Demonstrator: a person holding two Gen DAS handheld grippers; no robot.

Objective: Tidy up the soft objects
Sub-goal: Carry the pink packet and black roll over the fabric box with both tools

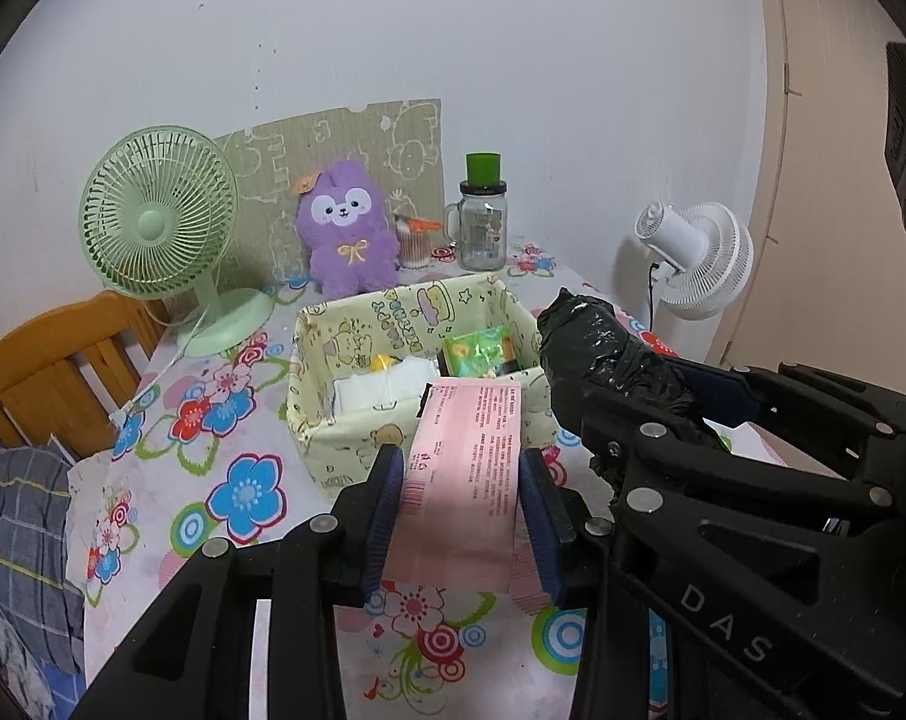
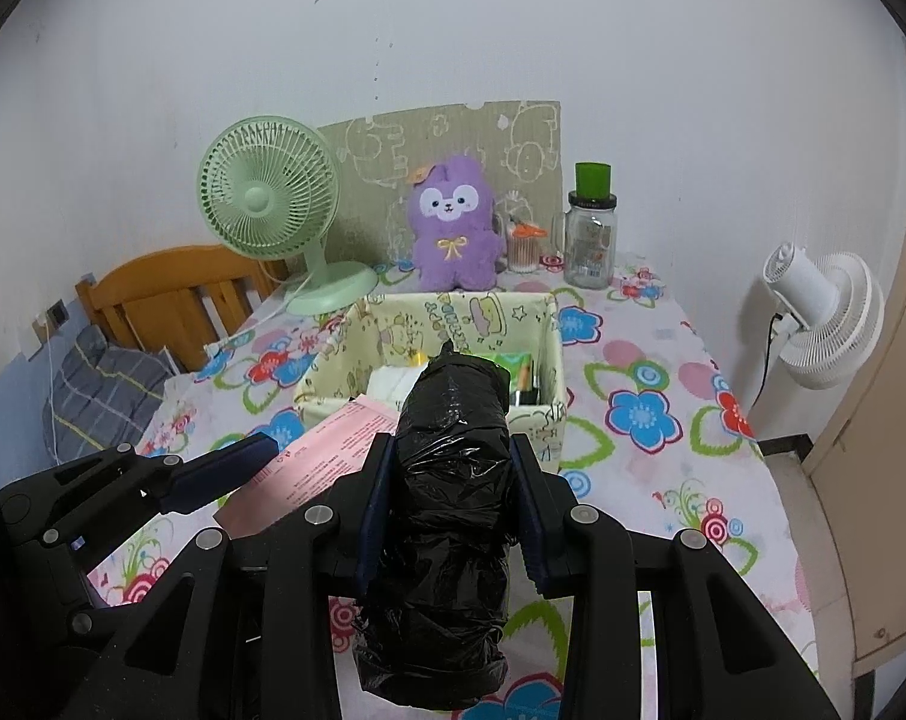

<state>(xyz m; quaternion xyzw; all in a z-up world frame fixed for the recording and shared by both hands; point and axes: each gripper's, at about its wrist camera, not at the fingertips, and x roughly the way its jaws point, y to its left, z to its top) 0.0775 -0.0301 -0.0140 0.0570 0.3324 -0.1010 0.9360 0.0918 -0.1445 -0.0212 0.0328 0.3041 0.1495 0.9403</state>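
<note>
My left gripper is shut on a pink soft pack with printed text, held above the flowered tablecloth just in front of the yellow fabric box. My right gripper is shut on a roll of black plastic bags, held near the same box. In the left wrist view that black roll and the right gripper sit to the right of the pink pack. The box holds white packs and a green packet. A purple plush toy stands behind the box.
A green desk fan stands at the back left, a glass jar with a green cap and a small cup of swabs at the back. A white fan is off the table's right side. A wooden headboard lies left.
</note>
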